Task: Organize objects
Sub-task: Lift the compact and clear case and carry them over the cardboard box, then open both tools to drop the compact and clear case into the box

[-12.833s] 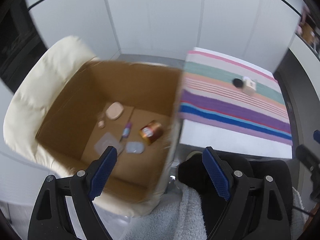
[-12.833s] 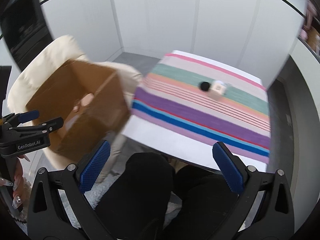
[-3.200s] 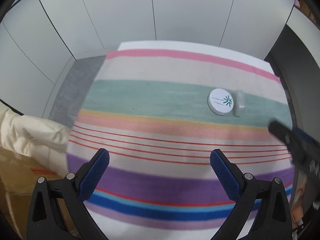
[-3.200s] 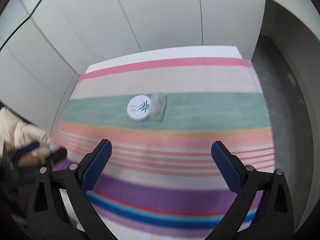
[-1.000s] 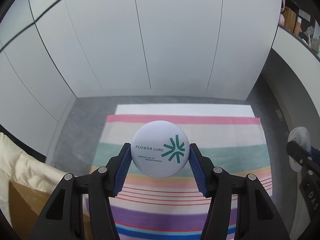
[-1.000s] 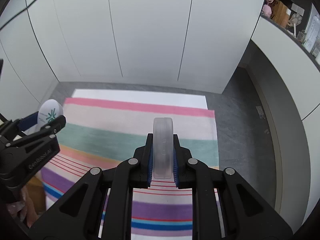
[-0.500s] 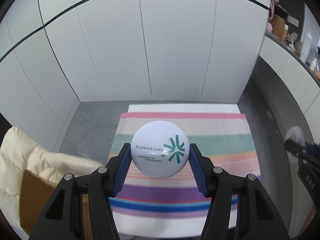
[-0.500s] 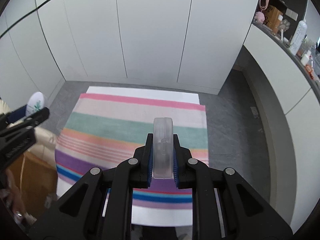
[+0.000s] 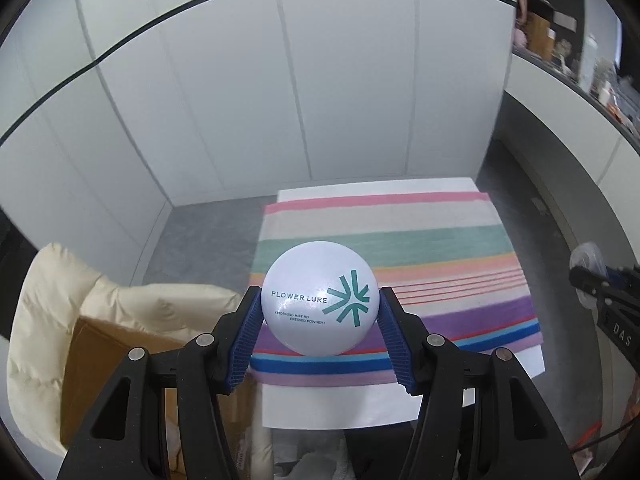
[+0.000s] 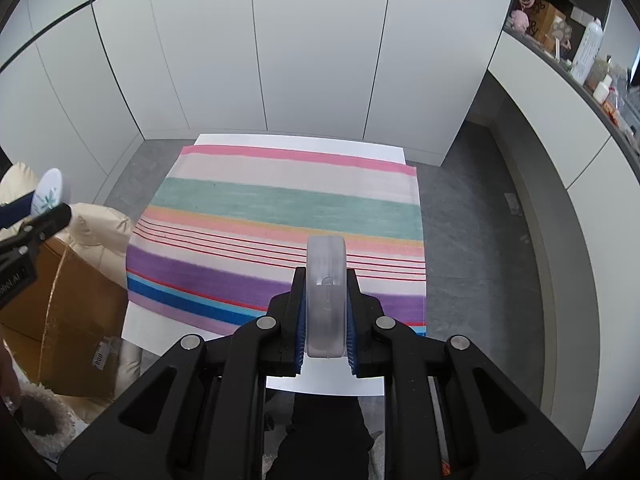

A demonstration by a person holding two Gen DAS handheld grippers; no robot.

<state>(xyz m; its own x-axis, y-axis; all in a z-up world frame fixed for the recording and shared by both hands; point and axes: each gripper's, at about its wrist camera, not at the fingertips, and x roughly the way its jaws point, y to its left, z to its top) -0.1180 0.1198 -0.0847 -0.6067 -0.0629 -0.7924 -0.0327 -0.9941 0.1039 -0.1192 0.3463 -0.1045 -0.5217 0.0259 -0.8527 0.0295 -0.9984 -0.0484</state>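
My left claw [image 9: 320,322] grips a smooth, white, round powder compact [image 9: 320,298], printed face toward the camera. My right claw [image 10: 326,316] pinches a frosted, clear disc-shaped case [image 10: 326,296] on edge, long axis toward twelve o'clock. Both hang above the striped woven cloth [image 10: 280,208] on the white surface [image 10: 304,142]. A cardboard box [image 10: 60,312] sits at eight o'clock.

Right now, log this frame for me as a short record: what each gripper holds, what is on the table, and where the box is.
left gripper: shut on white powder compact, face toward camera
right gripper: shut on clear round case, held on edge
striped cloth: nothing on it
cardboard box: on cream armchair, left of table
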